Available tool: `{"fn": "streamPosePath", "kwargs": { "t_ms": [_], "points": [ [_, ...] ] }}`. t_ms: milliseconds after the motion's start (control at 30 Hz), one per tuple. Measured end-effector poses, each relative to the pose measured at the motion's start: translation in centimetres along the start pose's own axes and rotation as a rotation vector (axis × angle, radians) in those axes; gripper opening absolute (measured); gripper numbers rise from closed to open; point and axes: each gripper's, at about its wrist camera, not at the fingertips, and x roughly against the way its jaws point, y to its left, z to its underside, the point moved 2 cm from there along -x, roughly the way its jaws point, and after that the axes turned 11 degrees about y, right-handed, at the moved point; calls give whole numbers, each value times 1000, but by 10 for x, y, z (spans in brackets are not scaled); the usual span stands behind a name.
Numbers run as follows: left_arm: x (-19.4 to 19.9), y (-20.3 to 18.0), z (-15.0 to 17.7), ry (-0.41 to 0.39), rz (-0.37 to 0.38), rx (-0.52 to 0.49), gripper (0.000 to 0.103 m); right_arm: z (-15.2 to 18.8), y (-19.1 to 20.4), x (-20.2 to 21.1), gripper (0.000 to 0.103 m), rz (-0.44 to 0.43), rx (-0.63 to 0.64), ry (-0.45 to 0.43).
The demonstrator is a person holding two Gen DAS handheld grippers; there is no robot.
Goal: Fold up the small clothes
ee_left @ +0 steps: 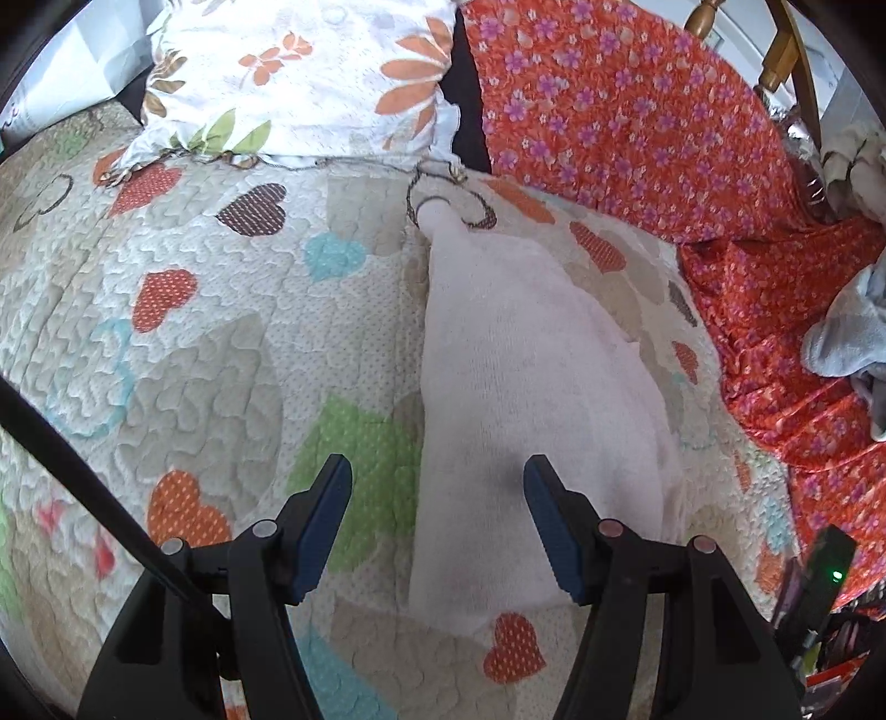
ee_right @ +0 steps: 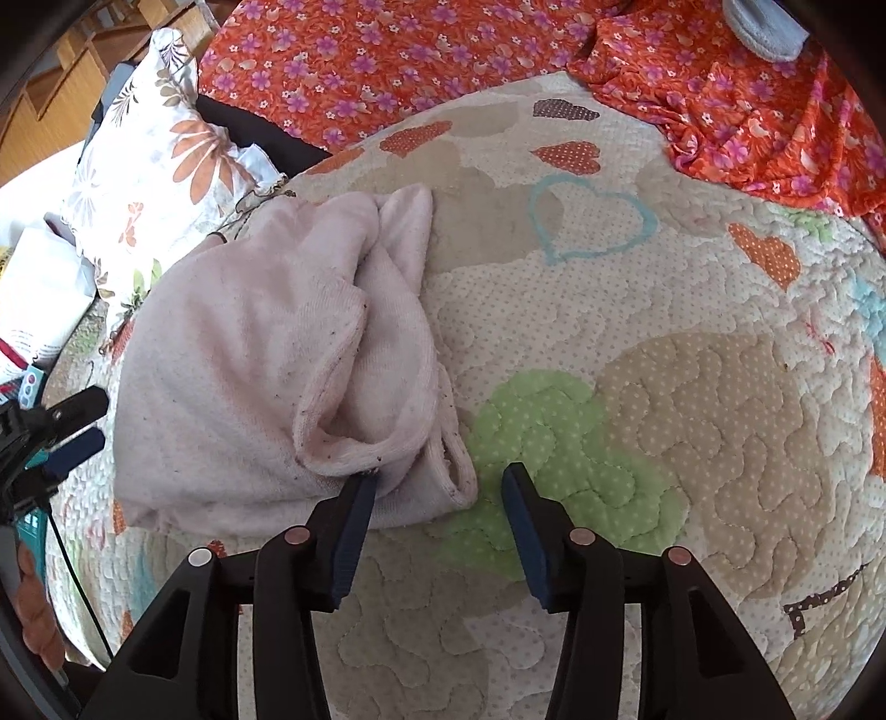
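A small pale pink garment [ee_left: 531, 387] lies on the heart-patterned quilt [ee_left: 194, 343]. In the left wrist view my left gripper [ee_left: 437, 471] is open and empty, its jaws straddling the garment's near left edge just above it. In the right wrist view the garment [ee_right: 249, 376] lies partly folded, with a rolled hem opening toward me. My right gripper [ee_right: 440, 479] is open and empty at the garment's near right corner; its left finger [ee_right: 354, 515] touches the hem. The left gripper shows at the far left of the right wrist view [ee_right: 77, 426].
An orange floral cloth [ee_left: 637, 127] covers the far right of the bed. A white flowered pillow [ee_left: 310, 77] lies at the head. A grey-blue garment [ee_left: 853, 332] rests on the orange cloth. A wooden bedpost [ee_left: 703, 16] stands beyond. A cable [ee_left: 83, 476] crosses at left.
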Motion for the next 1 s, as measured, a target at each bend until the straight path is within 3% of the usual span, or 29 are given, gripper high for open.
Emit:
{"fn": "streamPosePath", "kwargs": {
  "t_ms": [500,900,1000],
  "points": [
    [-46,-1,27,101,-61,-34,66,-1,-1,-2,61,6,-2,6],
    [-39,-6,32,114,-83,-73,67,3,1,-1,66,8,3,12],
    [-24,-8,35,87,-94,-97,67,4,3,-2,70,19,19,17]
  ]
}}
